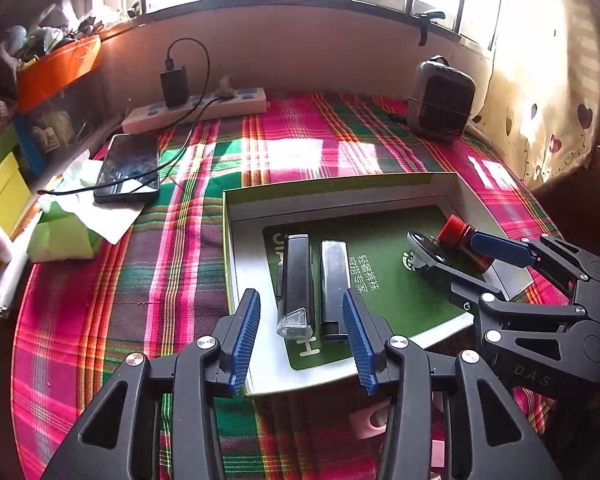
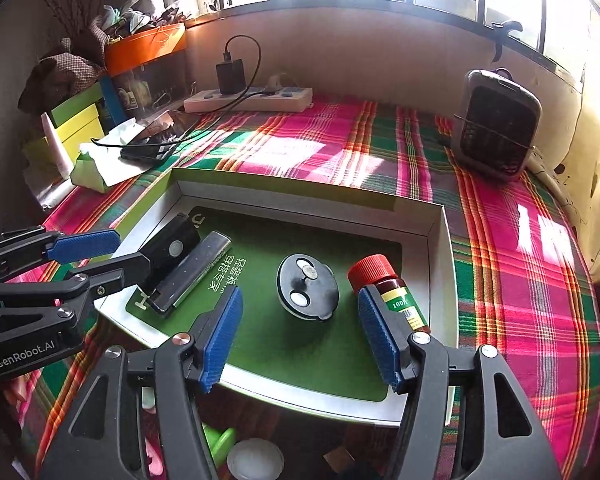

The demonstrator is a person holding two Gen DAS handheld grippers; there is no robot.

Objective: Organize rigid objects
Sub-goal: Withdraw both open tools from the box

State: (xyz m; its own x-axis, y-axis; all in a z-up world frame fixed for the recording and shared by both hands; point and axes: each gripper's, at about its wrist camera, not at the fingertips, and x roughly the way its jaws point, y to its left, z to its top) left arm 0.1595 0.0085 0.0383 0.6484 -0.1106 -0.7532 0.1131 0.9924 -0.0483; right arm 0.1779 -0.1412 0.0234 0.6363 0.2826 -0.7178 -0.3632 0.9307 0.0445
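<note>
The red-capped bottle (image 2: 388,292) lies in the box (image 2: 440,240), touching the right gripper (image 2: 300,332); both the right and left gripper (image 1: 300,336) are open, empty.

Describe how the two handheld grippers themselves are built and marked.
Both are black plastic linkage frames with triangular cut-outs and silver round pivot bolts. Each finger carries a blue ribbed pad. The left gripper reads "GenRobot.AI" in white on its body in the right wrist view; the right gripper shows faint "DAS" lettering. No cables or sleeves are visible.
</note>
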